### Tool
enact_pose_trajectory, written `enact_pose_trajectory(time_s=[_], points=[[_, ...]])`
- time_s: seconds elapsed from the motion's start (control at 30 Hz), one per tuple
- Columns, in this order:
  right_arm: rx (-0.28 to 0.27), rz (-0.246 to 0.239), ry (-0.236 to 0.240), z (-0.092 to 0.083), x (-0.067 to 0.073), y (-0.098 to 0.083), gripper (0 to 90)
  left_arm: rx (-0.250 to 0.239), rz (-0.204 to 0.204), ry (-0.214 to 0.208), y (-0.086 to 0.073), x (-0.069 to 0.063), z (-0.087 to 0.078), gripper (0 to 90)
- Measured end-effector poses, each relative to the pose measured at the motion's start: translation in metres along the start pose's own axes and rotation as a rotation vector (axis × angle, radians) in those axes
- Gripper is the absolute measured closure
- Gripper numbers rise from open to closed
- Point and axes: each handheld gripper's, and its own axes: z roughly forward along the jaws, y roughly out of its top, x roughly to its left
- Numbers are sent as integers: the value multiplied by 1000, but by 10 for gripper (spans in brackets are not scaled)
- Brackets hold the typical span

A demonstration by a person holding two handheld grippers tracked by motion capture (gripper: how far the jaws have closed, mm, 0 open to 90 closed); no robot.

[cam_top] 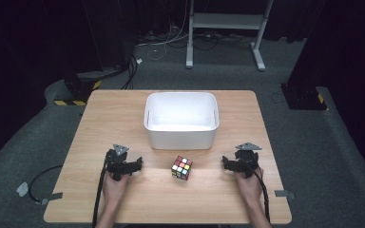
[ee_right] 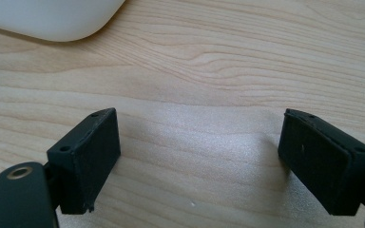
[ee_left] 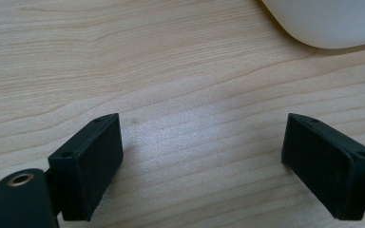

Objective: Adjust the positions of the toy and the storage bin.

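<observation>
I see the Rubik's cube [cam_top: 182,167] on the table [cam_top: 123,118] between my left hand-held gripper [cam_top: 134,165] and right hand-held gripper [cam_top: 228,164]; both released, jaws spread over bare wood.

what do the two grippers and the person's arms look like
Both the left gripper and right gripper are black, each topped by a grey three-cornered plate and trailing a black cable. Their fingers are flat black blocks with small screw holes. The forearms show no sleeves.

A multicoloured puzzle cube [cam_top: 182,167], white bin [cam_top: 181,135], pale wood-grain table [cam_top: 109,114].
</observation>
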Motion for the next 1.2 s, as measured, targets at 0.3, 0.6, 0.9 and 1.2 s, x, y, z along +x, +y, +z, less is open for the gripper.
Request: enact_pose_trajectory(time_s=[0.3, 0.6, 0.9, 1.2], points=[[0, 2, -3, -1, 0, 0, 140, 2, 1, 1, 0, 0, 0, 128], [1, 8, -6, -1, 1, -1, 141, 0, 17, -45, 0, -5, -2, 146], [1, 8, -7, -1, 1, -1, 141, -21, 43, -64, 2, -19, -5, 142], [0, 8, -8, -1, 1, -1, 141, -39, 55, -97, 7, -25, -12, 131]])
